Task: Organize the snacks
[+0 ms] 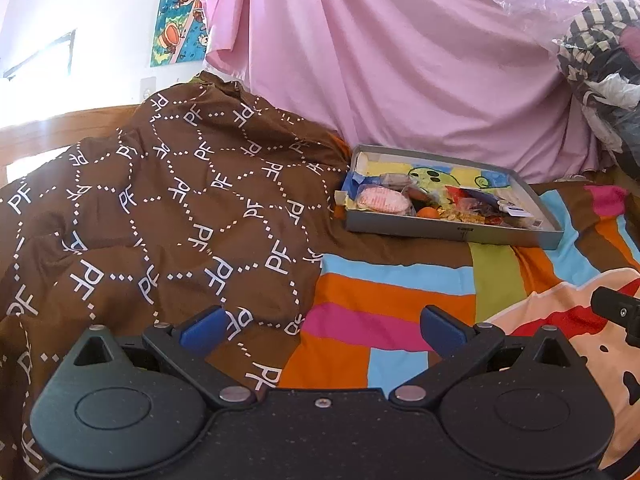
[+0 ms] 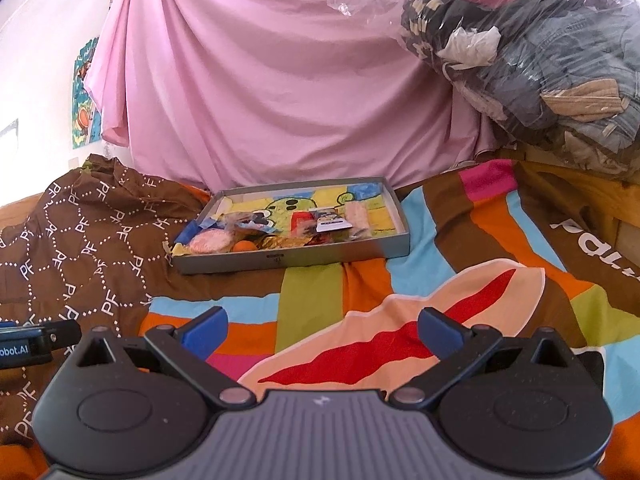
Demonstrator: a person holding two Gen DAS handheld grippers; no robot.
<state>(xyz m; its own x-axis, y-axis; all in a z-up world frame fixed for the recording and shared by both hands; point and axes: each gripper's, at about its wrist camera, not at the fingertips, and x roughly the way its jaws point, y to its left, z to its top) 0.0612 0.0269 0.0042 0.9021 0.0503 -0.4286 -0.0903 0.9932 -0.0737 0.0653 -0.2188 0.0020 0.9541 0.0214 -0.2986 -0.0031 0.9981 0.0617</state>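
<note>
A shallow grey box (image 1: 448,233) (image 2: 296,259) lies on the striped bedspread and holds several wrapped snacks. Among them are a round pink-and-white pack (image 1: 382,201) (image 2: 210,242), a small orange ball (image 1: 428,212) (image 2: 245,246) and a white-and-blue packet (image 2: 330,222). My left gripper (image 1: 323,332) is open and empty, low over the bed, well short of the box. My right gripper (image 2: 322,334) is open and empty, also short of the box. The right gripper's edge shows in the left wrist view (image 1: 618,312), and the left gripper's edge shows in the right wrist view (image 2: 36,342).
A brown blanket with white letters (image 1: 160,220) (image 2: 80,240) is heaped left of the box. A pink sheet (image 1: 400,60) (image 2: 280,80) hangs behind. A plastic bag of clothes (image 2: 540,60) sits at the back right on a wooden ledge (image 2: 592,196).
</note>
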